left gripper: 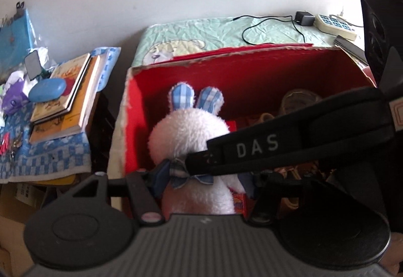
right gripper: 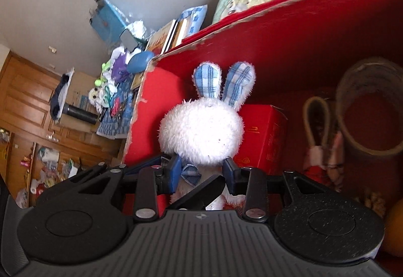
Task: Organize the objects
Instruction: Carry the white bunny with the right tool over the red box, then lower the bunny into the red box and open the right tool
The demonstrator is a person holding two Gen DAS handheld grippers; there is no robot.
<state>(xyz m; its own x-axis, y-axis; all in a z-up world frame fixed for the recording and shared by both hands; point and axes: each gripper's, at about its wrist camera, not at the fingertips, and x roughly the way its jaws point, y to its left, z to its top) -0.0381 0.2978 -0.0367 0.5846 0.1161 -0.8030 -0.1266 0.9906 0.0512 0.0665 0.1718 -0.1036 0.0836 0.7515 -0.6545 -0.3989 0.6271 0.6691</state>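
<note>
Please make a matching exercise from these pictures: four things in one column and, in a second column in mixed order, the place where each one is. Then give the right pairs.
Things:
1. plush rabbit
2. blue oval case
3. power strip
4. small red carton

Places:
A. on the pale green cover behind the red box
B. on top of the stacked books
C. between the fingers of both grippers, over the red box
D. inside the red box, just behind the rabbit's head

Pairs: 1-C, 2-B, 3-A, 4-D
</note>
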